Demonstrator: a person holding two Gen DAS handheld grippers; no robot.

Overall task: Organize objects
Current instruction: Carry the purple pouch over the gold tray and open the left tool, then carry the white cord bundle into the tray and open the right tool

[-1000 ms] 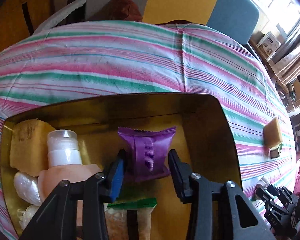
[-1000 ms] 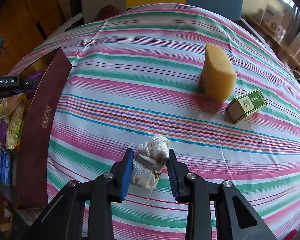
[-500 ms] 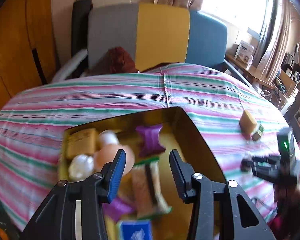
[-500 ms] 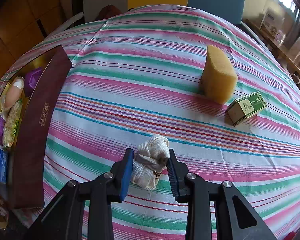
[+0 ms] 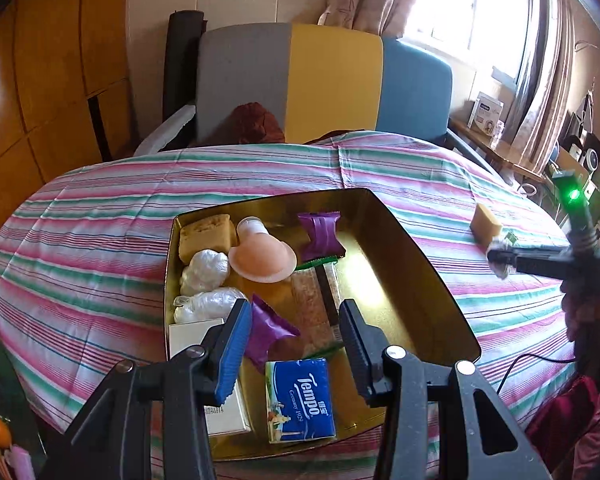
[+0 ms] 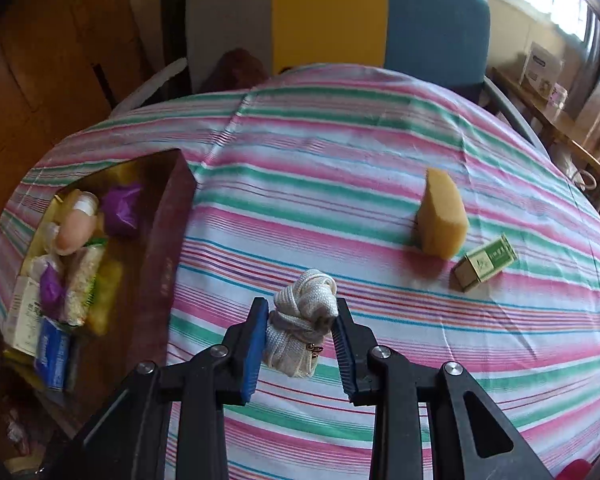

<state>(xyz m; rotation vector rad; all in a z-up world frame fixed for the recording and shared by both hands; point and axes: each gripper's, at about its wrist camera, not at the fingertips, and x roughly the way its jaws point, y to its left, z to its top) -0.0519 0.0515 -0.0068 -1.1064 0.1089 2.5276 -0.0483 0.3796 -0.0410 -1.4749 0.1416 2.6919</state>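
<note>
Right gripper [image 6: 300,340] jaws pinched on white rope bundle [image 6: 305,322], lifted clear of striped worktop [image 6: 340,200], likely bound for gold tin [image 5: 428,264] at left edge. Left gripper [image 5: 296,344] jaws part-open, empty, above tin. Bundle soft, braided, knotted. Yellow sponge [image 6: 440,220] porous, blocky; green carton [image 6: 486,262] stiff; both near right edge, unsorted.

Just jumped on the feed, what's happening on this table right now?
A person is tidying loose items into a gold tray on the striped tablecloth. The right gripper has its jaws shut on a white rope bundle. The left gripper hangs above the tray with jaws apart and nothing held. A sponge and a small green box are still out on the cloth.
</note>
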